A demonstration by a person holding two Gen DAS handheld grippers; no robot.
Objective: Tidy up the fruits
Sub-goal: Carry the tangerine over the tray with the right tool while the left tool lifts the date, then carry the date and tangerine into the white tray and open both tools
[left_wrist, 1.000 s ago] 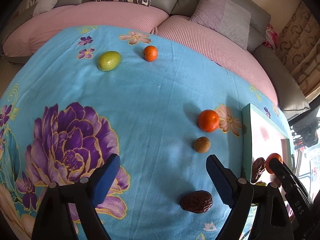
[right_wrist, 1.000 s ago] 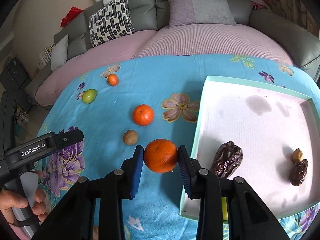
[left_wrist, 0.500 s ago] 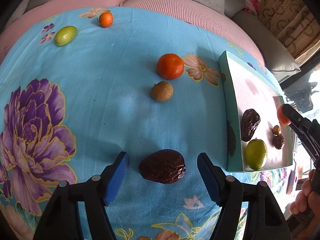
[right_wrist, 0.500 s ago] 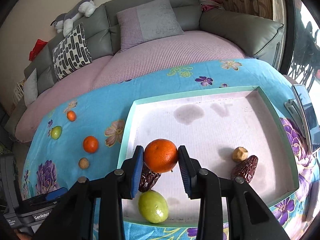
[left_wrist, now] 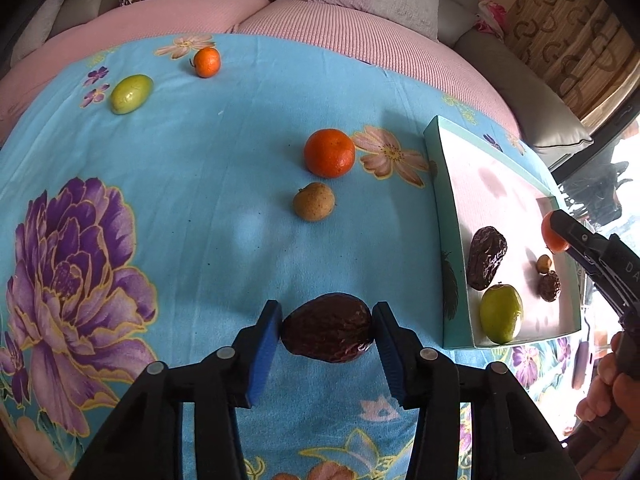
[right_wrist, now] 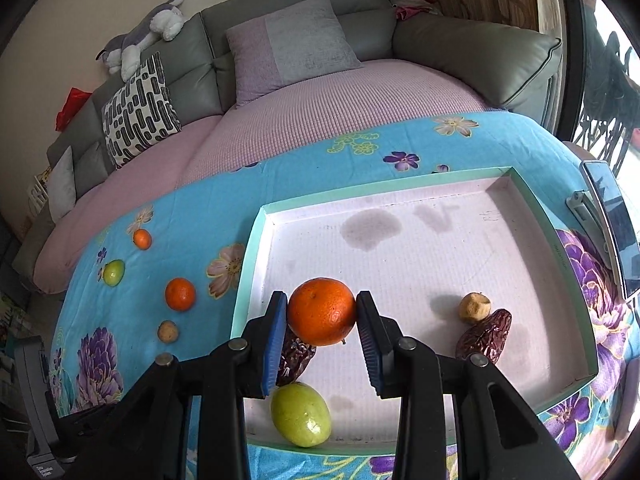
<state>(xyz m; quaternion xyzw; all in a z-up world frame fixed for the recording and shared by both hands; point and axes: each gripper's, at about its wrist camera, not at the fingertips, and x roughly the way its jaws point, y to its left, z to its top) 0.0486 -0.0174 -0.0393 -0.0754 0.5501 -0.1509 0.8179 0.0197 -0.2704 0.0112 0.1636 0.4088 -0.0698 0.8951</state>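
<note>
While our left hand-held gripper [left_wrist: 327, 330] is closing around a dark wrinkled date [left_wrist: 328, 328] lying on the blue floral cloth [left_wrist: 192, 184], pads at its sides, our right hand-held gripper [right_wrist: 322, 314] pinches an orange [right_wrist: 322, 311] above the teal-rimmed tray [right_wrist: 256, 236], over a green fruit [right_wrist: 301, 415] and dates.

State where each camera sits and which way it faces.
Left wrist: on the left gripper, angled down at the cloth; its jaws are closing around a date; the right gripper and hand show.
Right wrist: on the right gripper, looking down into the tray, shut on an orange.
Shared: tray, green fruit, sofa.
</note>
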